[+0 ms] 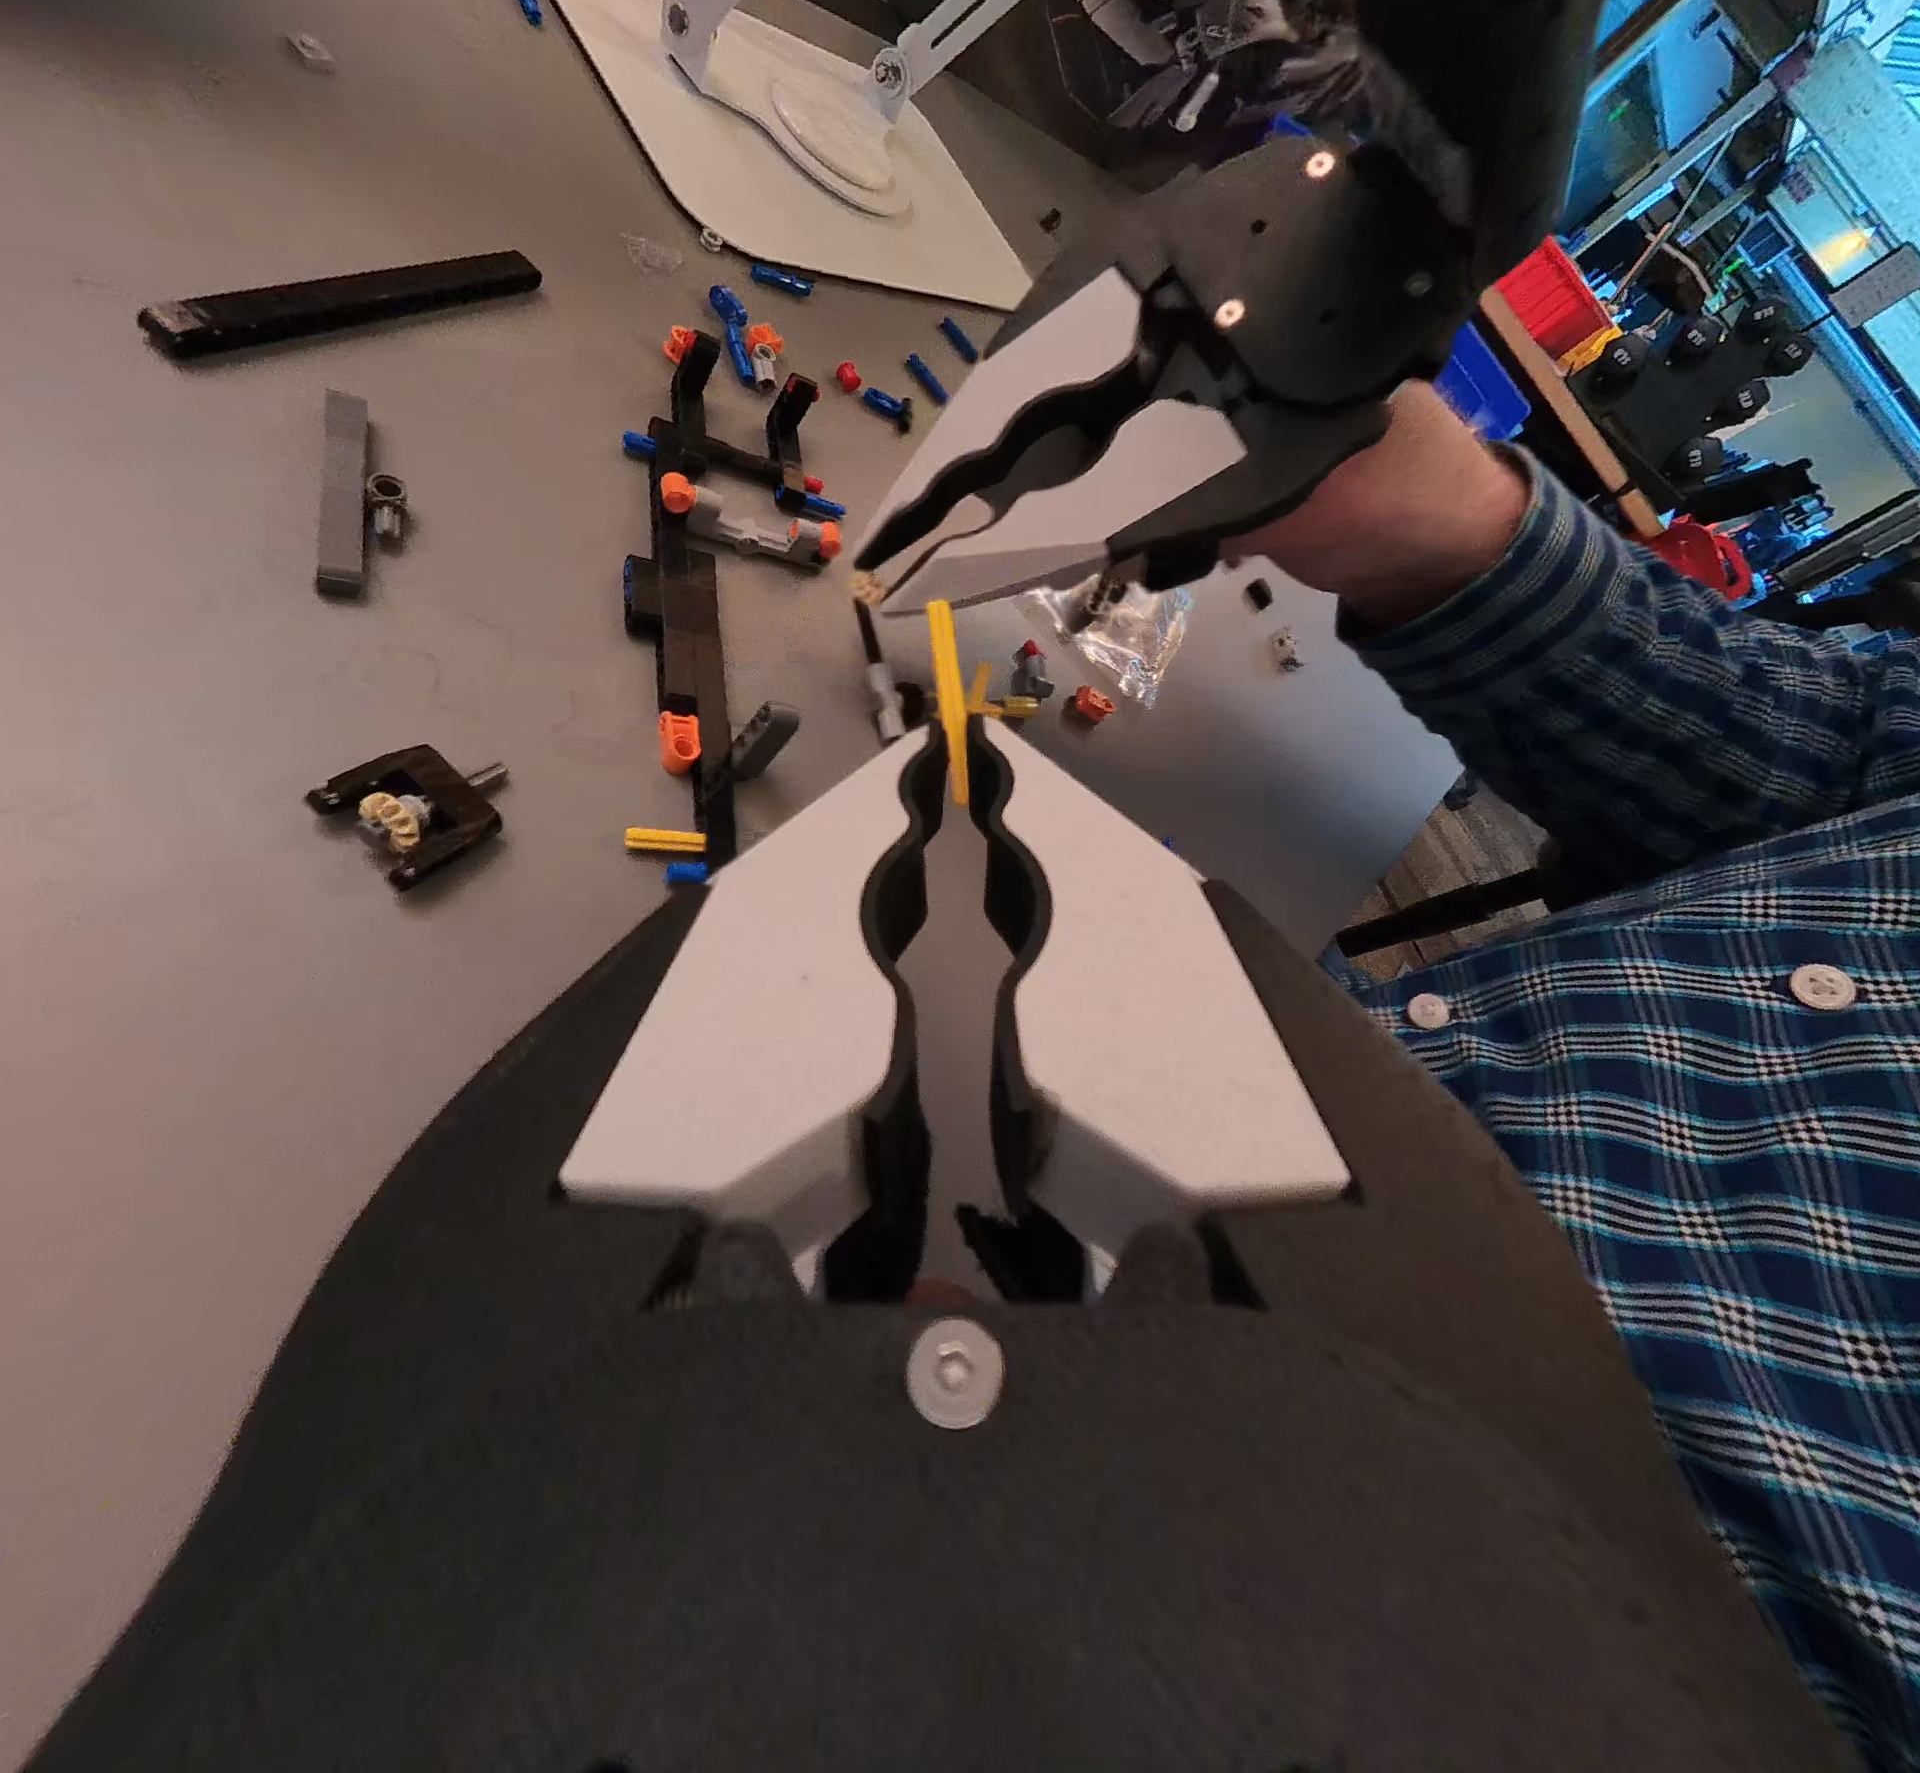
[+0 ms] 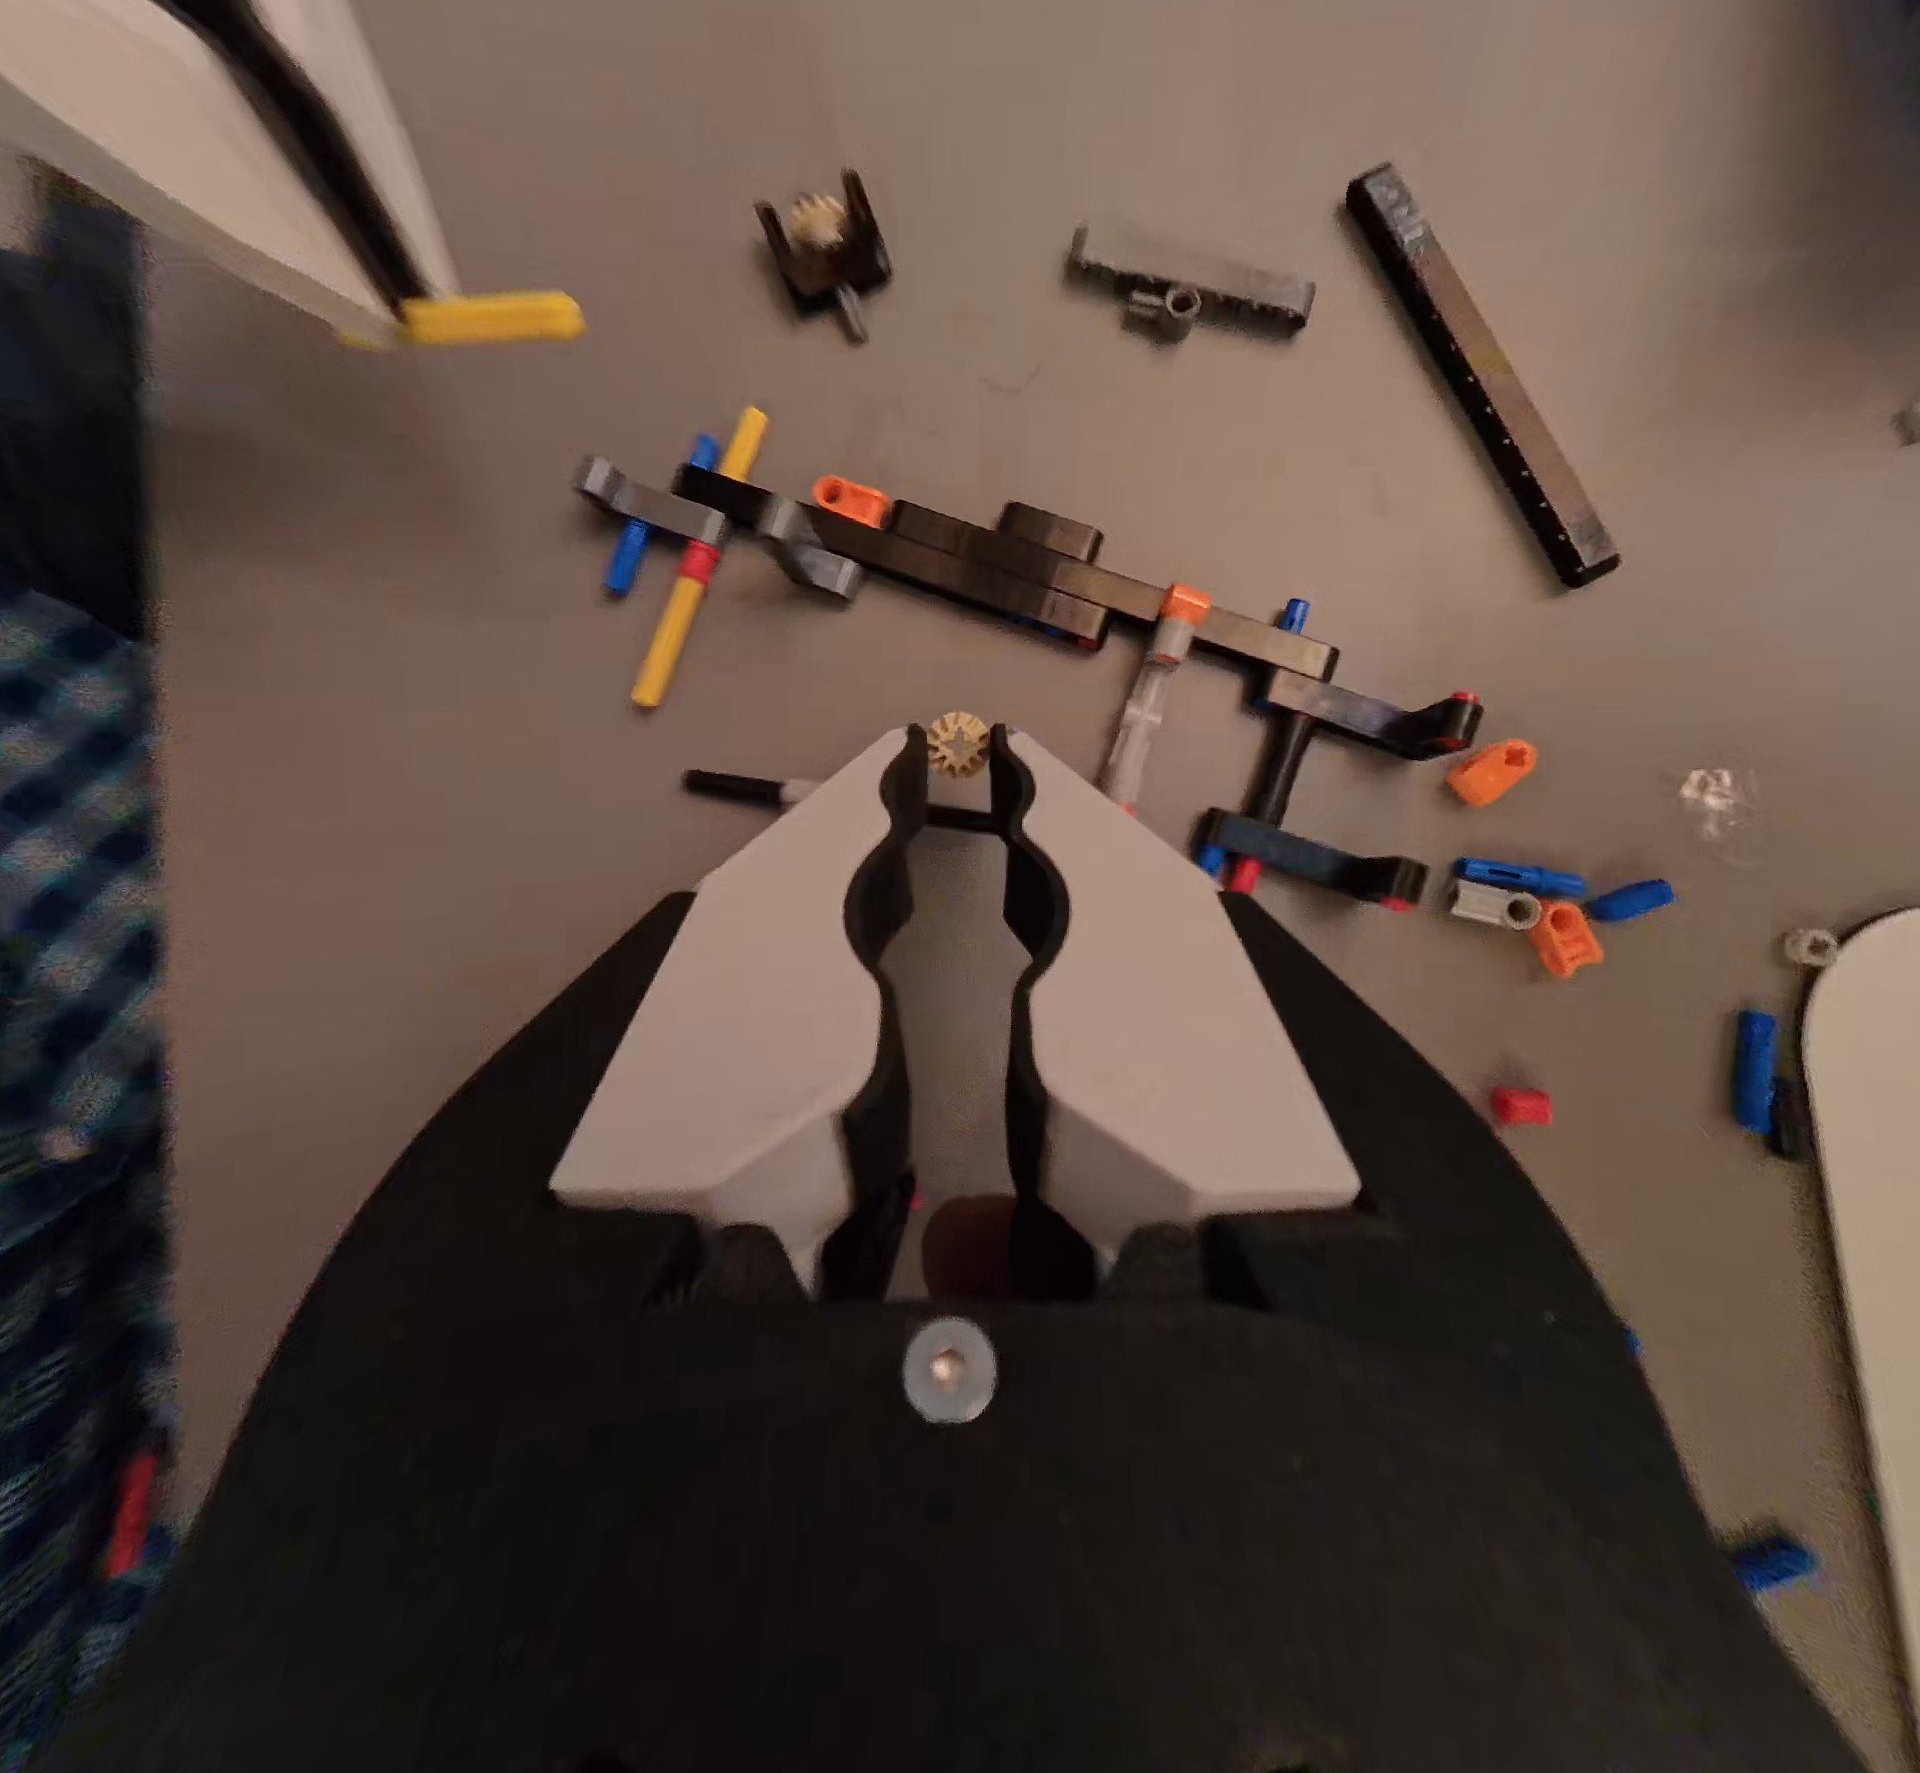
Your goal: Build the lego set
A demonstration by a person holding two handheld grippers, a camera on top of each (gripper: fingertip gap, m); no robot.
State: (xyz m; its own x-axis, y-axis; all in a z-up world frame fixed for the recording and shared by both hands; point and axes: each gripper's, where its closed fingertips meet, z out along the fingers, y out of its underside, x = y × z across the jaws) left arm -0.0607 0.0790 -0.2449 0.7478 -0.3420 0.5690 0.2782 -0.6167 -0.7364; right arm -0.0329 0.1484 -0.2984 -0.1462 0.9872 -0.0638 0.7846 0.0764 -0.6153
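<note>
Left gripper jaws clenched on yellow axle, long axis crosswise; right gripper jaws grasping tan gear.

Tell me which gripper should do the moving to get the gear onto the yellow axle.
Probably right: the right gripper pinches the tan gear at its tips, hole facing forward, while the left gripper holds the yellow axle with its end protruding.

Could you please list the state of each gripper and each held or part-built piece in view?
Left gripper: shut on yellow plastic axle.
Right gripper: shut on tan toothed gear.
Long black beam assembly: part-built, flat on grey table.
</note>
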